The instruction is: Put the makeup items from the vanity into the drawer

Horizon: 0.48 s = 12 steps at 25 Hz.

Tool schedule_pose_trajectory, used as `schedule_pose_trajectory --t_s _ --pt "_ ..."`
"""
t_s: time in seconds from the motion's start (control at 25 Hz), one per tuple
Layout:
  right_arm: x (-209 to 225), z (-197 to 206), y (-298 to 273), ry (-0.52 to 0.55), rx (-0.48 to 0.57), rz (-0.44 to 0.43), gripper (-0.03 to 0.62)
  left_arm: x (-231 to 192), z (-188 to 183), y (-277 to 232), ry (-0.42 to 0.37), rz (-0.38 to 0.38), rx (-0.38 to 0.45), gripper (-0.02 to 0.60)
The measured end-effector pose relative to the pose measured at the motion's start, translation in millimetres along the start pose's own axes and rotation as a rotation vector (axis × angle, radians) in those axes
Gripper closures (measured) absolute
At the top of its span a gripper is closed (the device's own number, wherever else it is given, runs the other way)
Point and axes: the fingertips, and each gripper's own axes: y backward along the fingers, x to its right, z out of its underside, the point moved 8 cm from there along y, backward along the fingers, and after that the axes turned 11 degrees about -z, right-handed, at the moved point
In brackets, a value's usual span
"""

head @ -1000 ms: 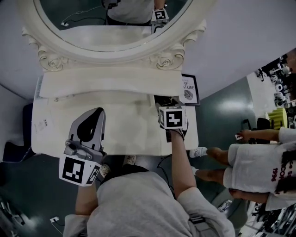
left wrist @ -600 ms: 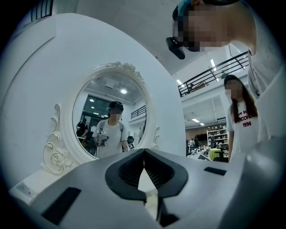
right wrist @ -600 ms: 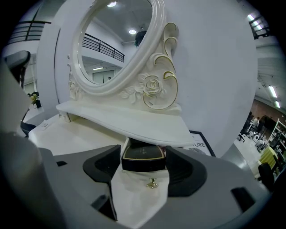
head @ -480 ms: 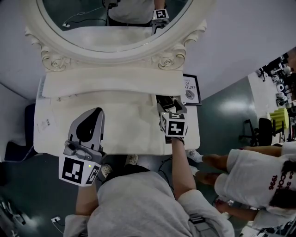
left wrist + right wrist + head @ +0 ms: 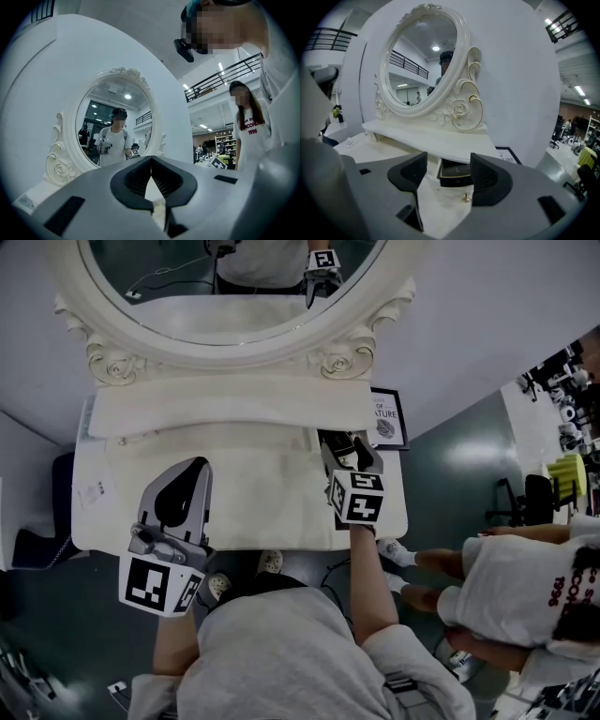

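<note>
The drawer [image 5: 440, 208], open at the surface's [image 5: 253, 493] right rear corner, already holds the dark makeup box [image 5: 457, 174]. We judge closing comes next, so we should push squarely. The right gripper's [image 5: 443, 171] fingers stand apart, holding nothing. The left gripper's [image 5: 151, 164] fingers meet, empty.

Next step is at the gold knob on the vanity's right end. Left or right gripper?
Right gripper: open fingers frame the gold knob and black box; left gripper is shut, facing the mirror.
</note>
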Motion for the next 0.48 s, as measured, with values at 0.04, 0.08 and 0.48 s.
schedule_pose_trajectory --t_s 0.04,0.08,0.48 --pt "-3 -2 3 -0.003 0.006 -0.019 0.292 0 -1 1 0.0 0.002 0.002 0.566" --pt "-6 -3 6 -0.005 0.013 -0.033 0.293 -1 -2 2 0.0 0.004 0.004 0.566" --pt "-43 -13 41 0.029 0.089 -0.089 0.569 -3 -10 17 0.0 0.028 0.019 0.566"
